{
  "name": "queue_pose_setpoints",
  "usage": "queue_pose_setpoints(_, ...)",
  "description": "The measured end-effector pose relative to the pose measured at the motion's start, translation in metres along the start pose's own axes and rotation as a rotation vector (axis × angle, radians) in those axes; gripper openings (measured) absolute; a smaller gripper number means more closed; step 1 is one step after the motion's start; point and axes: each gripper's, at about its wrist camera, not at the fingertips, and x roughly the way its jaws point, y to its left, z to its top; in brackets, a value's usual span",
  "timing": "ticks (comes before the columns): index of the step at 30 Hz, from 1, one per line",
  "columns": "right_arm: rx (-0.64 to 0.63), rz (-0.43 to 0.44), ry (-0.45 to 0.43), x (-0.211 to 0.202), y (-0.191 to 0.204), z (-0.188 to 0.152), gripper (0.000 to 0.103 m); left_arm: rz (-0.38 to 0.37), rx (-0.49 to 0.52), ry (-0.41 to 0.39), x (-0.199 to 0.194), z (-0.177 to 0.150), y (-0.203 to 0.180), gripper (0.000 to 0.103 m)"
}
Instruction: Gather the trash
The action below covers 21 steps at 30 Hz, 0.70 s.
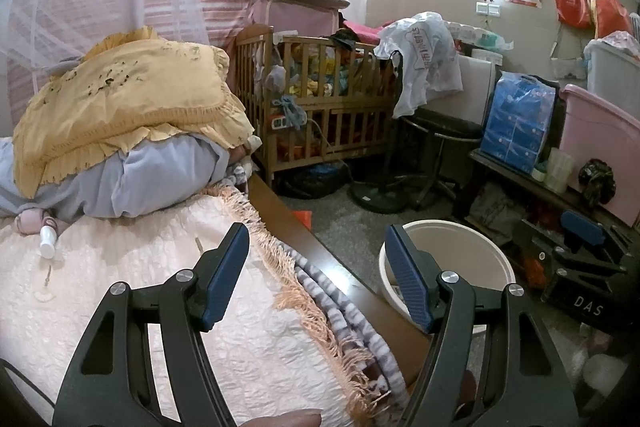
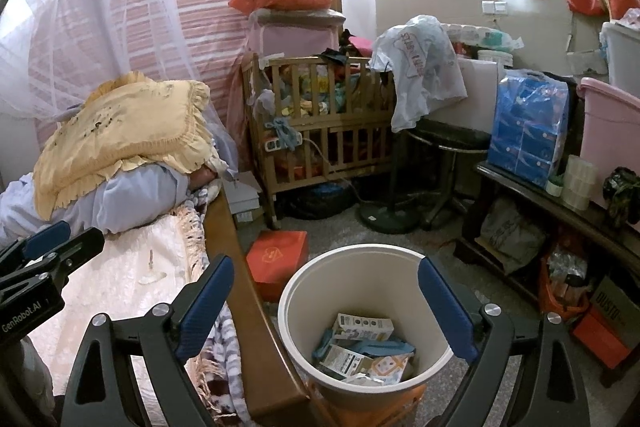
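Trash [image 2: 362, 347], mostly small cartons and wrappers, lies in the bottom of a cream bin [image 2: 296, 311] standing on the floor beside the wooden bed frame [image 2: 236, 267]. Right gripper [image 2: 326, 291] hangs above the bin, jaws widening, nothing between them. Left gripper [image 1: 316, 267] is spread and empty over the edge of the pink bedspread [image 1: 132, 267], the bin [image 1: 480, 247] just to its right.

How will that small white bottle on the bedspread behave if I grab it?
The white bottle looks light and rigid. Lying on its side, its round body may roll; the soft quilted bedspread should slow it. Smooth plastic could slip.
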Motion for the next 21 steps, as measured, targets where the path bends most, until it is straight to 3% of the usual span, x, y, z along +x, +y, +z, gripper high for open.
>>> queue_pose_setpoints(21,-0.004,0.003,0.014,0.0048,-0.0010,-0.0025,0.092,-0.003,-0.006,0.011,0.0032,-0.0033,-0.0007,0.070)
